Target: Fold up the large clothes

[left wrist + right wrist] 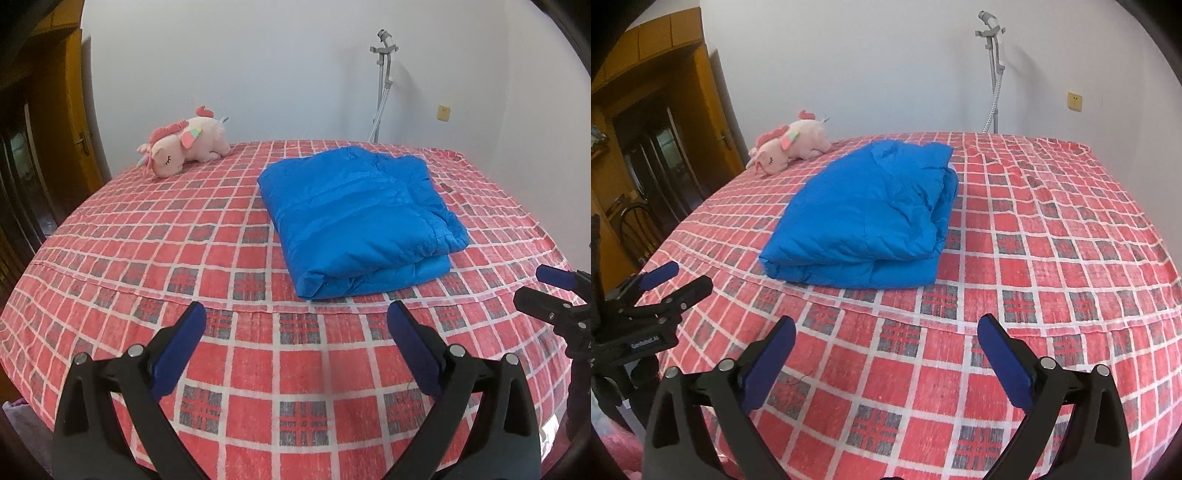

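Both tongs, left tongs (295, 325) and right tongs (886, 328), gape wide, empty. Risk: puffy blue jacket (360, 218), frame centre, springs unfolded on bed (258, 369).

You can read only one piece of text: small white lettering, "GenRobot.AI", printed on the black body of the left gripper (670, 282), well left of the folded blue jacket (864, 218).

Blue jacket (354, 218), red checked bedspread (258, 373) (grey plaid squares).
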`<state>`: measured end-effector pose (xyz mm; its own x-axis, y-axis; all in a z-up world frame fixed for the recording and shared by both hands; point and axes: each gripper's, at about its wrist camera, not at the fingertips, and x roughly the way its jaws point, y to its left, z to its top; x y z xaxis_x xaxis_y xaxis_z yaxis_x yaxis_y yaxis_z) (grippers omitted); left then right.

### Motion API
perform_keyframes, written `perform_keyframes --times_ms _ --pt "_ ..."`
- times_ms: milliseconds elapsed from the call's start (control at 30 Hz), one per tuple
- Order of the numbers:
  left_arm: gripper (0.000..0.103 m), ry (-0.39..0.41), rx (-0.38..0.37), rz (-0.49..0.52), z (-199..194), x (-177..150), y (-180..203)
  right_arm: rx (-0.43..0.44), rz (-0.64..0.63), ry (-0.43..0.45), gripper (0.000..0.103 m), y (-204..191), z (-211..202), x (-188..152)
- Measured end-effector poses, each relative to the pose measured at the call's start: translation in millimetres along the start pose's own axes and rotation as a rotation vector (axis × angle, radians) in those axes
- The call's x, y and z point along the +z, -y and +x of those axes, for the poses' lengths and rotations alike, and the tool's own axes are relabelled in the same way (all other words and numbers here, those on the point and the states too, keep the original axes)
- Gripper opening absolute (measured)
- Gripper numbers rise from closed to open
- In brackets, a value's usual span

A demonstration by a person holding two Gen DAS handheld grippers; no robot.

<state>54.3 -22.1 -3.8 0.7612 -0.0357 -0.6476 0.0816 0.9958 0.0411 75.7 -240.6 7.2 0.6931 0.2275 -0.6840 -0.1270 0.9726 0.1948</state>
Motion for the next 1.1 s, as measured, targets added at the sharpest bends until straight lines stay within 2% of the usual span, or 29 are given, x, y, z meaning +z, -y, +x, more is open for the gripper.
perform_keyframes --times_ms 133,500,1100 --pt "0.097 0.017 0.009 0.012 -7.9 -1.8 0.6 0.023 0.002 0.008 0.099 -2.1 -7.4 -1.3" --pt "0.097 0.032 0.017 0.011 -16.3 -4.9 -0.8 0.016 -0.024 0.031 0.099 -10.2 -20.3 -7.6" --pt "0.097 0.031 0.013 0.015 -17.4 -5.2 1.5 0.015 -0.024 0.03 0.099 -9.1 -19.7 -8.3"
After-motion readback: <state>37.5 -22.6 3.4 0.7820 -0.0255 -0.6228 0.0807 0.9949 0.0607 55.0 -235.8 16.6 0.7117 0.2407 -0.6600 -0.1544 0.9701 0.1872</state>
